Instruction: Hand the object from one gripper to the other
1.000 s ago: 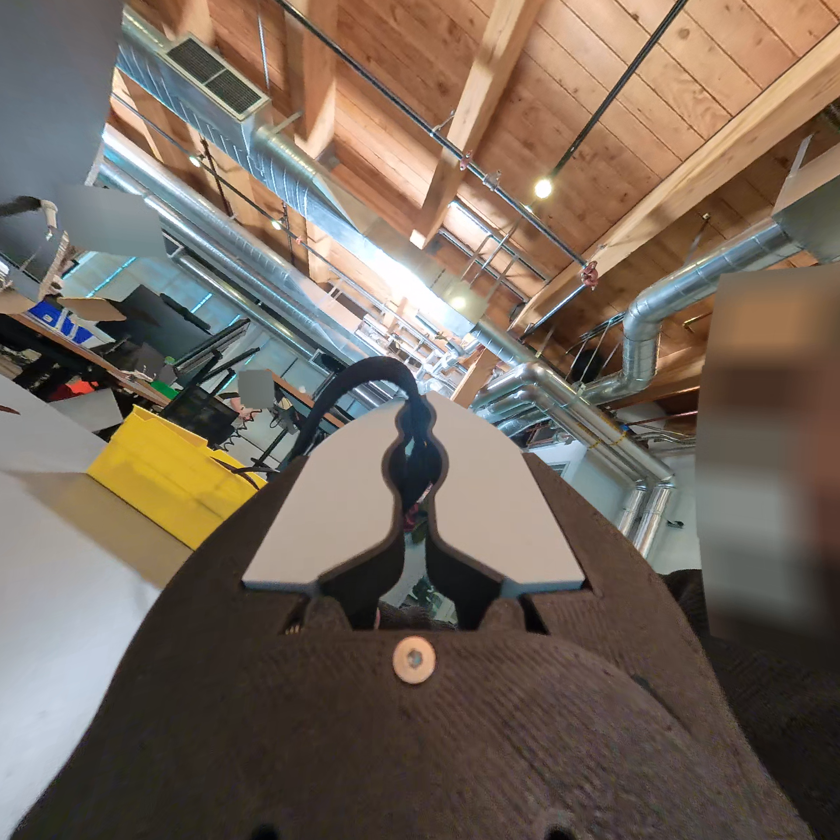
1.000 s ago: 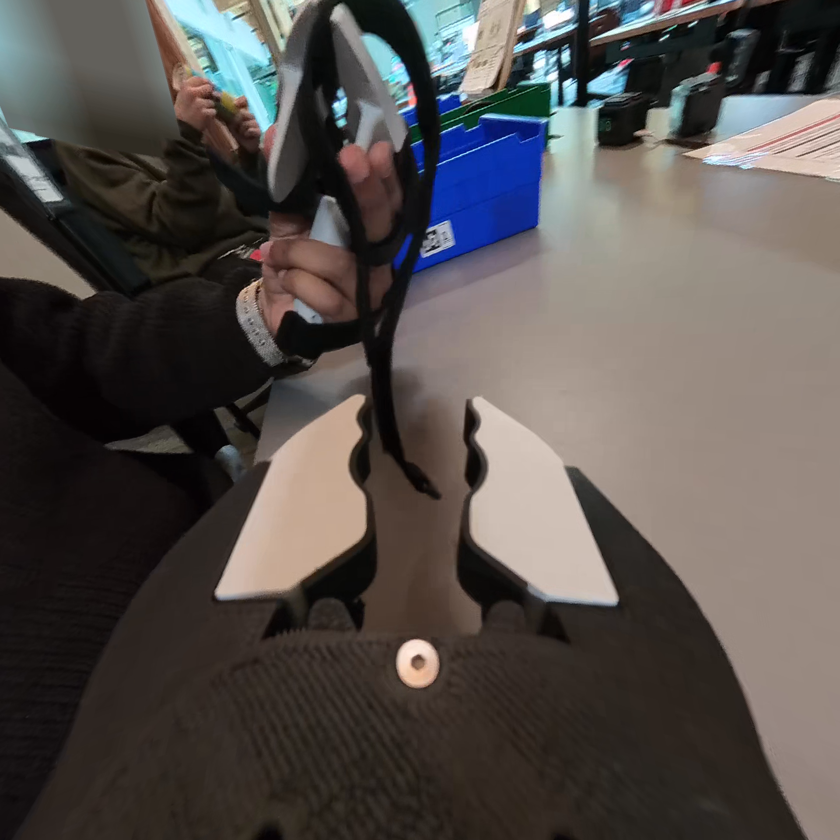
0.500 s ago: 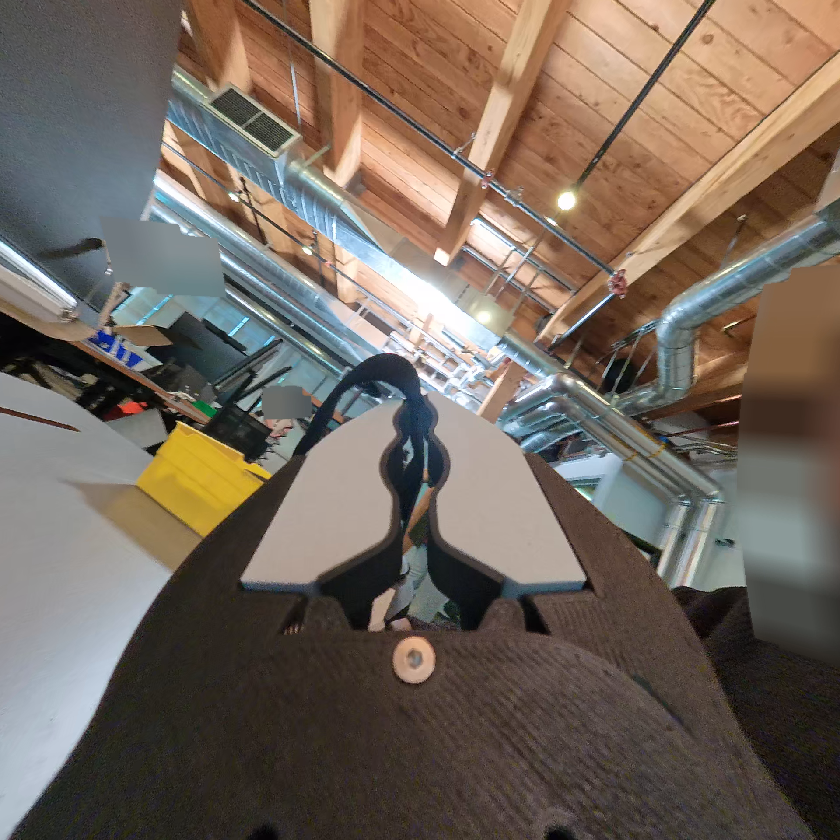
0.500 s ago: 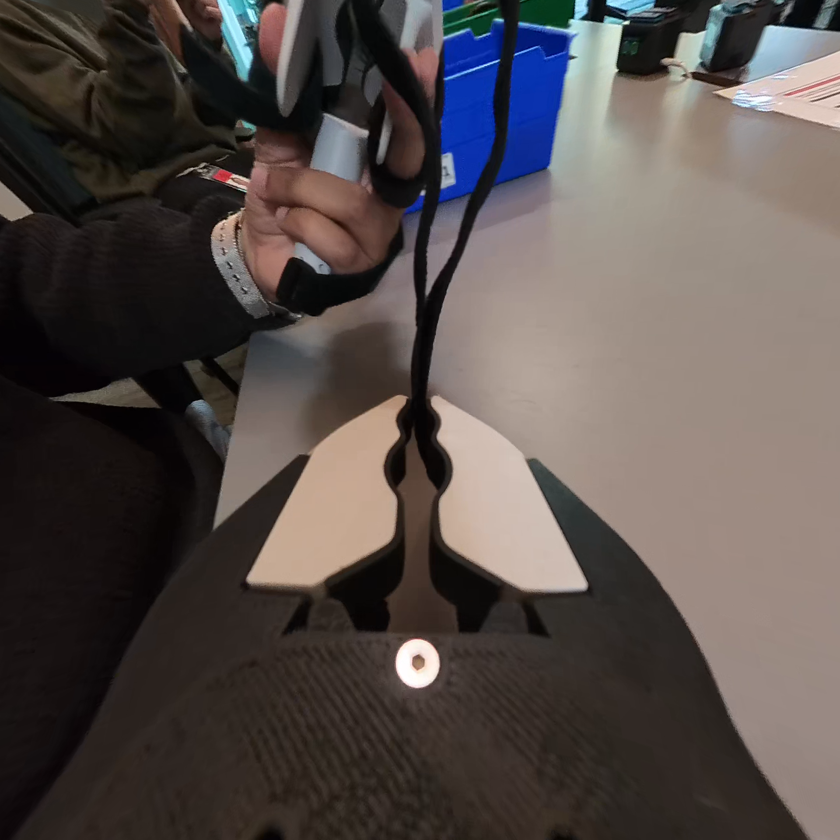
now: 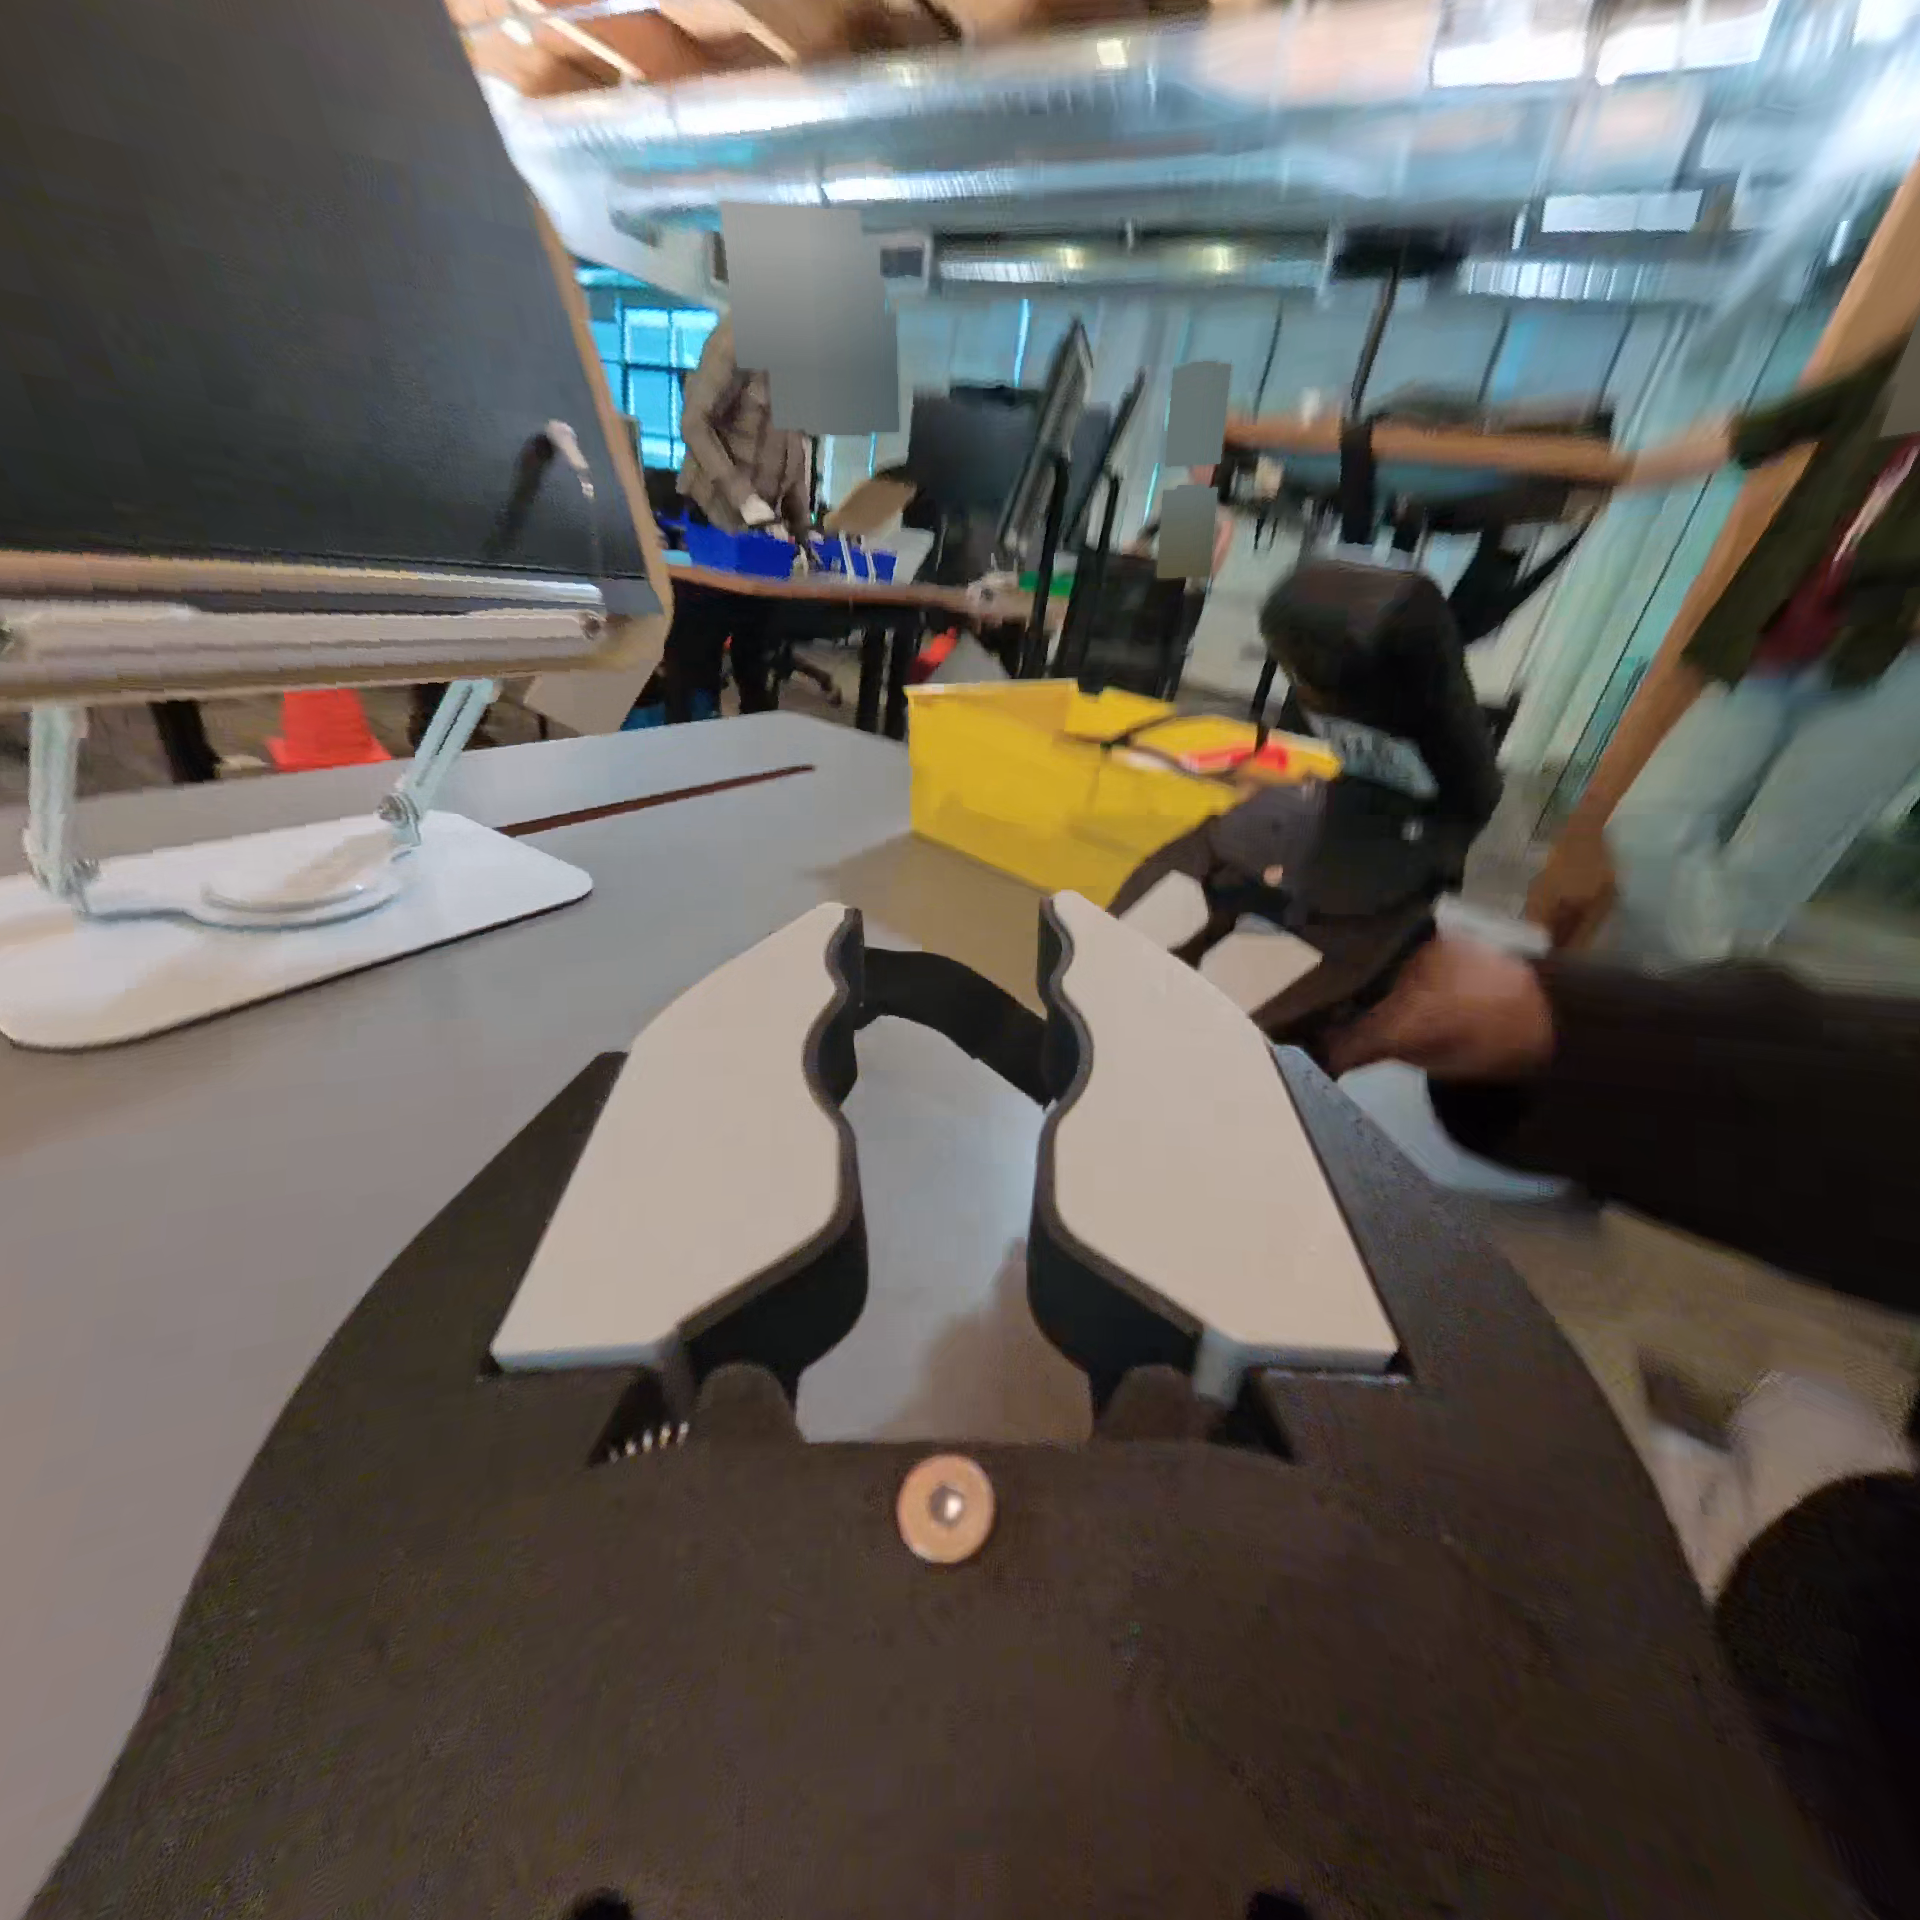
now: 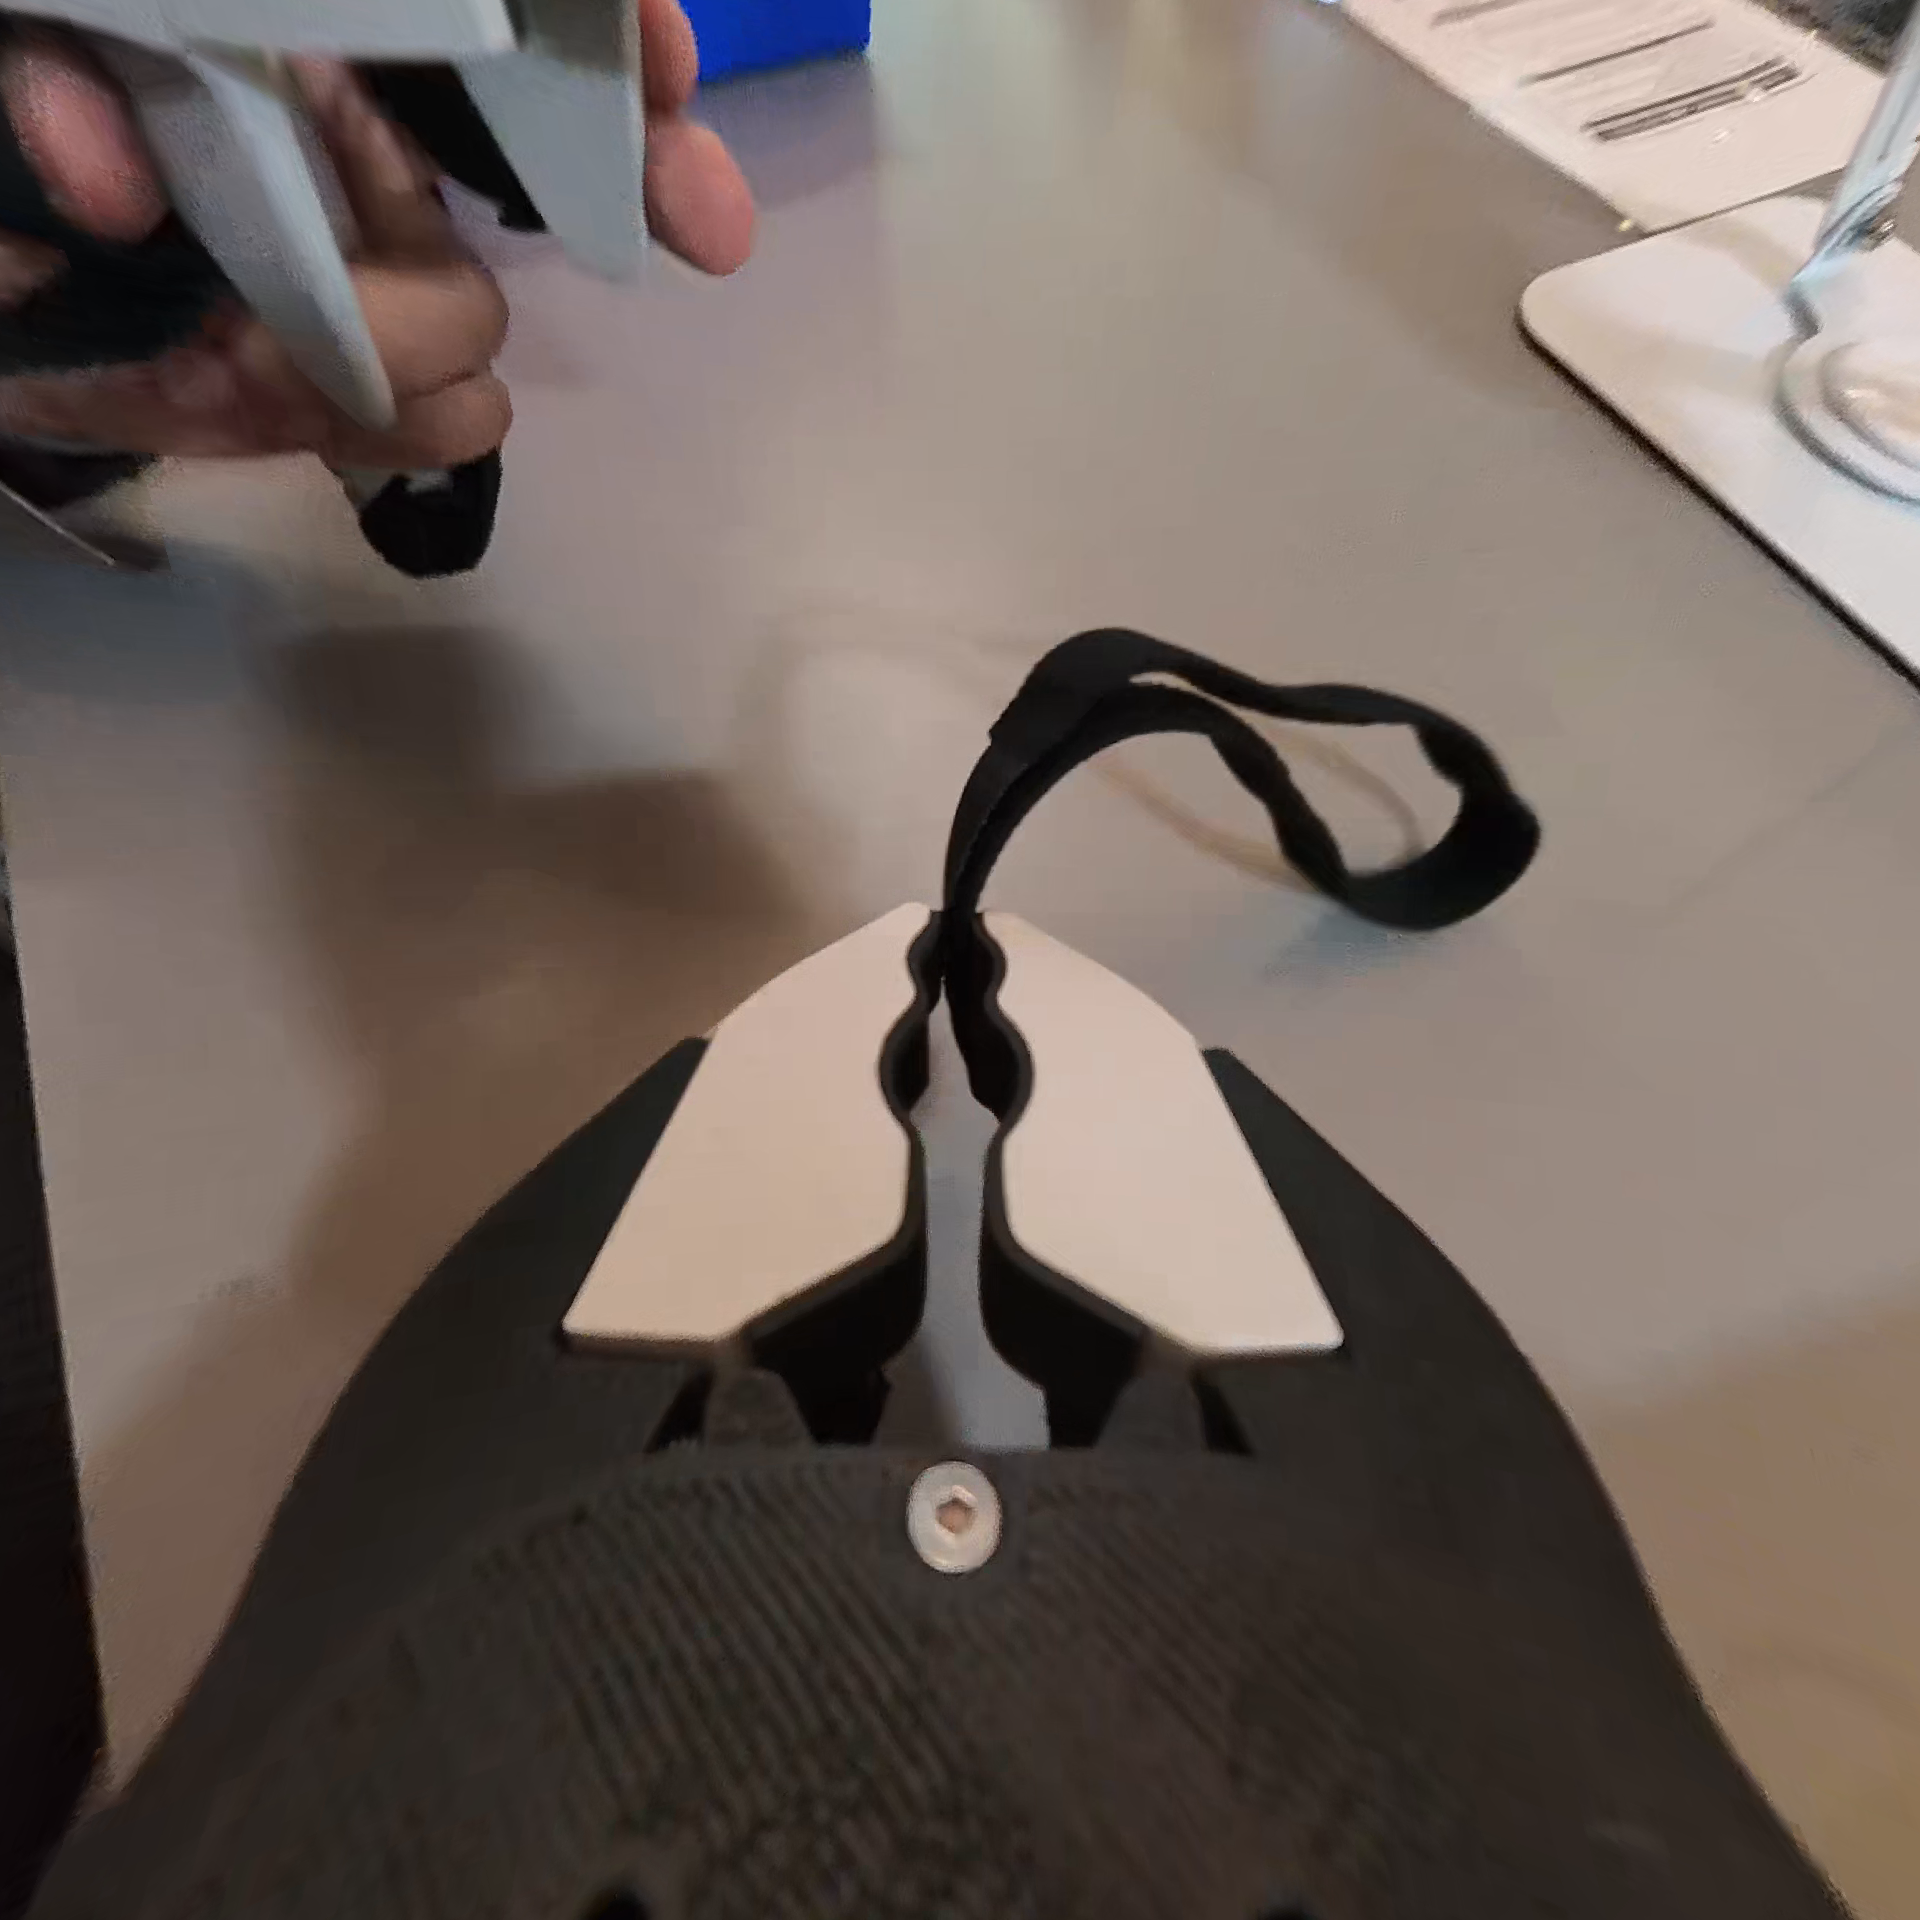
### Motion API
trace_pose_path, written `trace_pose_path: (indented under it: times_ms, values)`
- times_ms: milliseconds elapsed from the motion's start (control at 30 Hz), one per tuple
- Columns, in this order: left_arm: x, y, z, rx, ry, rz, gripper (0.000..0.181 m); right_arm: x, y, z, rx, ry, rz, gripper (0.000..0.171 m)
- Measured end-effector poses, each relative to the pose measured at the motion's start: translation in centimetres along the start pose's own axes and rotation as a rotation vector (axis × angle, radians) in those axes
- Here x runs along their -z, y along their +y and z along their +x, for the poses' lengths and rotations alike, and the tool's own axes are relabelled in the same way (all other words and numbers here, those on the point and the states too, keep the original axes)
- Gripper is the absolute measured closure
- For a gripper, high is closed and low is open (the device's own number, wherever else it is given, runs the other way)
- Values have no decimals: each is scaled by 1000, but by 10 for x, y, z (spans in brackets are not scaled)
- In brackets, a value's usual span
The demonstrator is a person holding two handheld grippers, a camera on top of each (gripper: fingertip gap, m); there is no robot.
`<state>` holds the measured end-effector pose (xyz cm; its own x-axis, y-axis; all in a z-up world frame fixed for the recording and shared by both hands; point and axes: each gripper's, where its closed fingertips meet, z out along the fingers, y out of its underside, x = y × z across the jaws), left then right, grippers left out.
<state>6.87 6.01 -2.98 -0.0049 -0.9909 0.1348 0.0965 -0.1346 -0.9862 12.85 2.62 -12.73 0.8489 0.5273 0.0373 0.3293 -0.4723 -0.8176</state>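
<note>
Since a second ago the left gripper has let go and swung down; it now stands spread. The right gripper pinches the strap, whose loop droops at frame centre. The handover looks done; next, withdrawing.

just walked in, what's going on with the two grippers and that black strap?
A person is passing a black strap between two handheld grippers over a grey table. The right gripper is shut on one end of the strap; its loop droops onto the table. The left gripper is open and holds nothing, so the strap sits with the right gripper alone.
</note>
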Motion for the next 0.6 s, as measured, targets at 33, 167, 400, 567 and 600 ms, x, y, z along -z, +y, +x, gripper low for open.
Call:
trace_pose_path:
  times_ms: [33,167,400,567,600]
  values:
    - [-4,6,8,-68,9,-33,150,-2,3,-3,18,0,-29,167]
    - [-14,32,33,-315,61,-169,143,-5,8,-26,133,-80,-101,167]
    - [-15,67,56,-511,177,-312,126,1,28,-46,328,-181,-182,167]
    - [-17,89,58,-810,151,-398,111,5,45,-27,492,-54,-304,167]
    - [-18,93,56,-857,136,-426,108,5,50,-23,529,-26,-342,167]
